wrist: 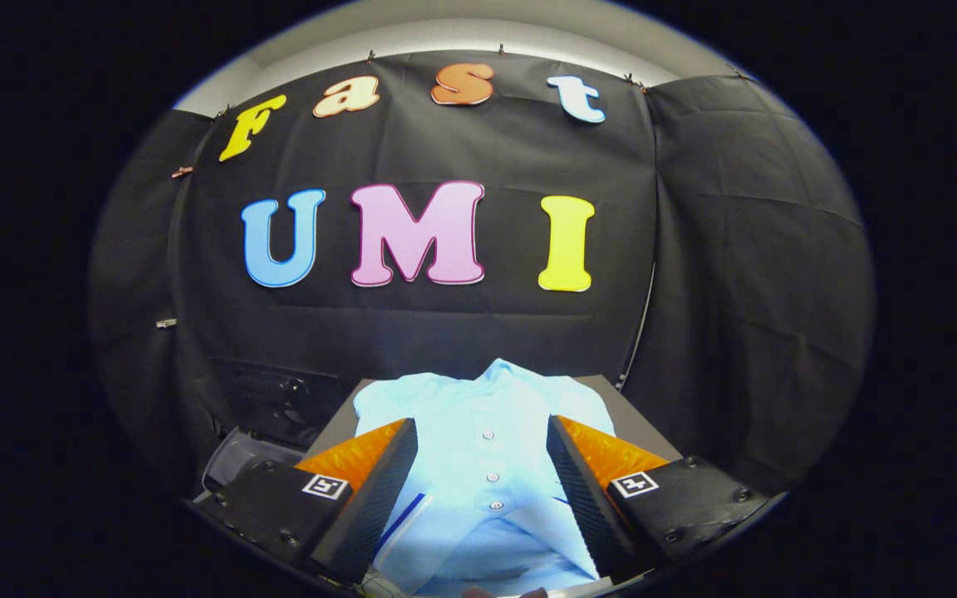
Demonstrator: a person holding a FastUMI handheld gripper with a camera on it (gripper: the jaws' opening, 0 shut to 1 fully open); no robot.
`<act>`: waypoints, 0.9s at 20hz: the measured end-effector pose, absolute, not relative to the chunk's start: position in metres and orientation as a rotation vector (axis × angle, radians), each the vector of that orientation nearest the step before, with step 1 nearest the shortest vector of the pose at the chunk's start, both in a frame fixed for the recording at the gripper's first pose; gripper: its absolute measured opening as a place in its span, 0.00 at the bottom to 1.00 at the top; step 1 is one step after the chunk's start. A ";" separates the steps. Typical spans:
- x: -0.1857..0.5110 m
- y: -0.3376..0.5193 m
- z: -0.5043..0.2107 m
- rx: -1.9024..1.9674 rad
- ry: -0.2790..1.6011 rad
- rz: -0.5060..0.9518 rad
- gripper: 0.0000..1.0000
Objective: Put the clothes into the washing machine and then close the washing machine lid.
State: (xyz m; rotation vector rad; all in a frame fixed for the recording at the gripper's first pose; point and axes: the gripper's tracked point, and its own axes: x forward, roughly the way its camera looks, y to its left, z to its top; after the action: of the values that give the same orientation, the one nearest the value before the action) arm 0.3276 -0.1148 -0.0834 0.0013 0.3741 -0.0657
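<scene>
Tongs [483, 490] spread wide, fingers well apart and gripping nothing, hanging over the shirt. Off to the left, past the left finger, sits a dark, glossy shape with a pale rim [238, 461] below it, possibly the washing machine, though I can't tell for sure. Centre now: the light blue shirt [487, 423] lies flat on a grey table [640, 428], button placket running straight up between the fingers, collar pointing away toward the booth wall, hem nearest the tongs. So its long axis lines up with the fingers. Risk, as I judge it: closing here may pinch only the top layer, and a flat, limp shirt could trail and snag on the way over.
</scene>
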 end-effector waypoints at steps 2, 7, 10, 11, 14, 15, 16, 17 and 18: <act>0.342 -0.119 -0.105 0.000 0.439 -0.066 0.99; 0.367 -0.128 -0.138 0.014 0.558 -0.086 0.99; 0.375 -0.127 -0.160 -0.002 0.620 -0.090 0.99; 0.375 -0.129 -0.164 -0.002 0.636 -0.084 0.99; 0.376 -0.128 -0.164 0.014 0.632 -0.054 0.97; 0.374 -0.126 -0.167 0.007 0.638 -0.047 0.94; 0.375 -0.126 -0.166 0.001 0.642 -0.045 0.82; 0.375 -0.127 -0.169 -0.003 0.643 -0.050 0.74; 0.375 -0.127 -0.170 -0.015 0.641 -0.052 0.64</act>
State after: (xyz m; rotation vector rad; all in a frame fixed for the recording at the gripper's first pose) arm 0.3753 -0.1267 -0.1699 -0.0149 0.6409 -0.0518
